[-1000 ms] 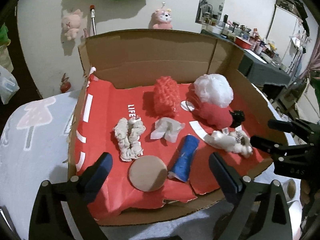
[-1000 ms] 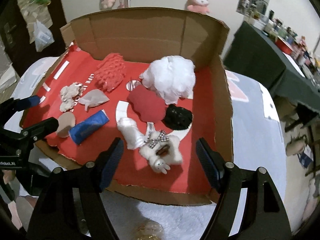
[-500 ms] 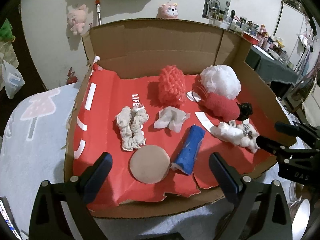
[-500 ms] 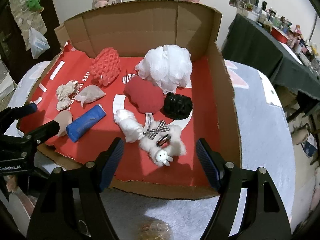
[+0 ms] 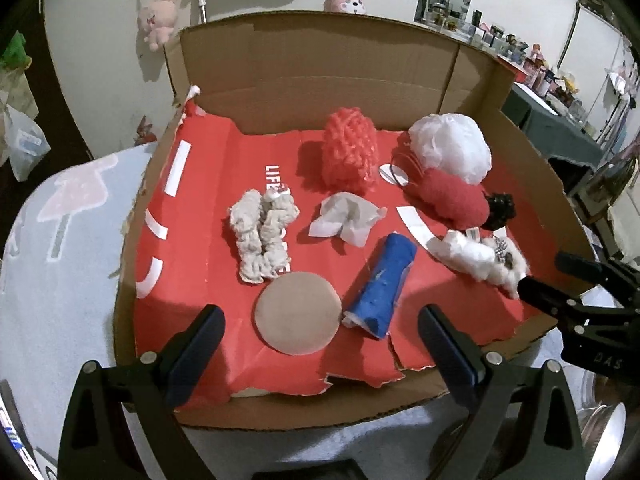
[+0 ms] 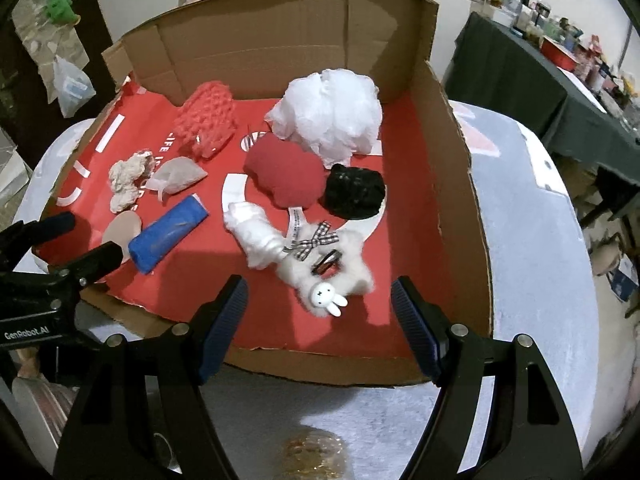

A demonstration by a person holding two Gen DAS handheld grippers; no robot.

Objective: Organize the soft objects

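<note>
Both grippers hover with jaws apart and empty at the bottom of the frame: left gripper [image 5: 320, 344], right gripper [image 6: 320, 314]. Soft items fill the cardboard box [image 6: 280, 24]. Nearest, the fluffy white rabbit plush [image 6: 320, 272] suits a gentle mid-body pinch.

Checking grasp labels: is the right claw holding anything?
No: the right claw stands open above the cardboard box's near edge, nothing between its pads.

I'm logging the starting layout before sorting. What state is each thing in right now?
cardboard box: open, front side low
blue roll: lying on its side
tan disc: lying flat
white paper: crumpled
white plush toy: lying down
left gripper: open, empty
right gripper: open, empty
</note>
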